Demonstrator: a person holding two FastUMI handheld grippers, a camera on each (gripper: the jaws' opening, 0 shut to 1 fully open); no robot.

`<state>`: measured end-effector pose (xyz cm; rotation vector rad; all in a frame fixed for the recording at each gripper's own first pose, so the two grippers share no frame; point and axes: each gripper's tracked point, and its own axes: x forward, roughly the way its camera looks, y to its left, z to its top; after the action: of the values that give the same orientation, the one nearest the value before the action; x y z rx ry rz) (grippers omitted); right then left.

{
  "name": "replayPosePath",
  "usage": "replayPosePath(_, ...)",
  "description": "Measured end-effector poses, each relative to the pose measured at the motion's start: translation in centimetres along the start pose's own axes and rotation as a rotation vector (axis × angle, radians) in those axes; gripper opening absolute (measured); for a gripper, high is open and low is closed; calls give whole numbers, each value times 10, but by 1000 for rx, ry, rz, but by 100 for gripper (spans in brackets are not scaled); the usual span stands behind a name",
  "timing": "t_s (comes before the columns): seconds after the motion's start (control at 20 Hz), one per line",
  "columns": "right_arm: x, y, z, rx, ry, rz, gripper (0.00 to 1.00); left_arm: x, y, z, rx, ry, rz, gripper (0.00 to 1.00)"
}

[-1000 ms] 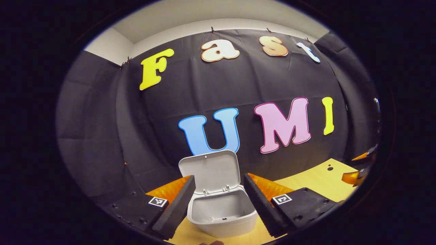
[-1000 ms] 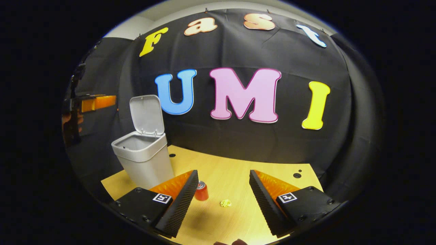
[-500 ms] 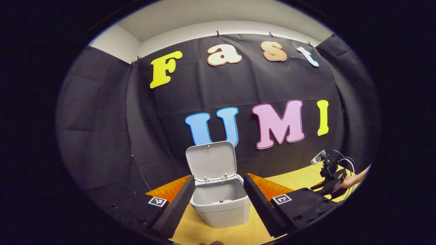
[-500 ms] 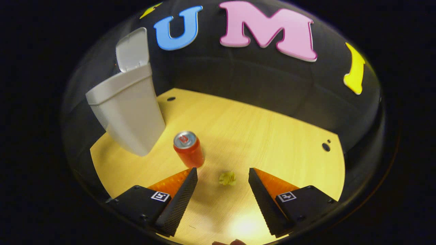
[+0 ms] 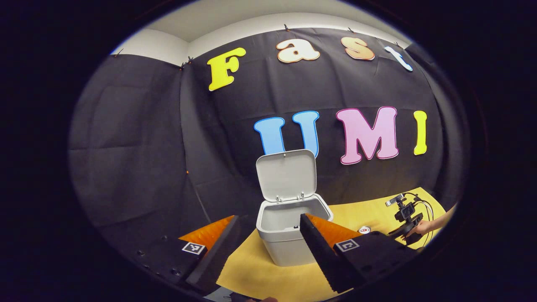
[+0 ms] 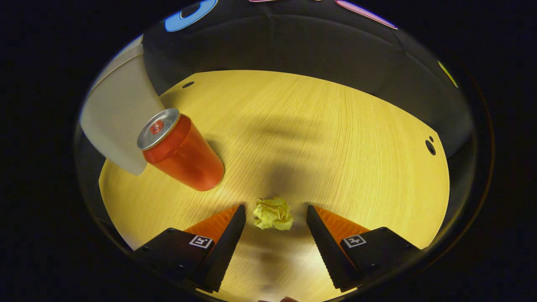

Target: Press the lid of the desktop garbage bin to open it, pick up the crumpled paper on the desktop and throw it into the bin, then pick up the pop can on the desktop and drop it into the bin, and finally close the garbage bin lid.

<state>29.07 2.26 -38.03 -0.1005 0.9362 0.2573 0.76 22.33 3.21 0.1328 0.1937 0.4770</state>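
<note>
The grey bin point(image 5: 289, 235) stands on the wooden table with its lid point(image 5: 286, 175) raised upright. My left gripper point(image 5: 268, 235) is open, hanging in front of the bin and apart from it. In the right gripper view, the yellow crumpled paper point(image 6: 273, 214) lies on the table right between the tips of my open right gripper point(image 6: 275, 210); I cannot tell whether they touch it. The orange pop can point(image 6: 180, 151) stands upright to its left, next to the bin point(image 6: 117, 113). The left gripper view shows the right gripper point(image 5: 405, 214) low over the table, held by a hand point(image 5: 423, 227).
The wooden table point(image 6: 319, 126) stretches out beyond the paper, with small holes point(image 6: 430, 147) near its right edge. Black cloth walls close the booth behind the bin and table. The can's top point(image 5: 364, 230) peeks out right of the bin.
My right gripper has dropped and tilted down toward the table, bringing the paper between its fingertips. My left gripper has drawn back and to the left from the bin.
</note>
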Motion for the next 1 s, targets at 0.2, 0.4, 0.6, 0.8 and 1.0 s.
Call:
replayPosePath(0.2, -2, -3, 4, -7, 1, -12, 24, 3, -7, -1, 6, 0, -6, 96)
replayPosePath(0.4, -47, 4, 35, -35, -119, 13, 33, 8, -16, 2, 8, -15, -34, 96)
replayPosePath(0.6, -126, 52, 110, -83, -335, 112, 33, 12, -26, -1, -14, -13, -71, 96)
replayPosePath(0.8, -202, 128, 189, -135, -541, 249, 33, 9, -30, 0, -25, -27, -91, 96)
replayPosePath(1.0, -252, 214, 230, -188, -672, 391, 33, -2, -17, -2, -8, -44, -80, 96)
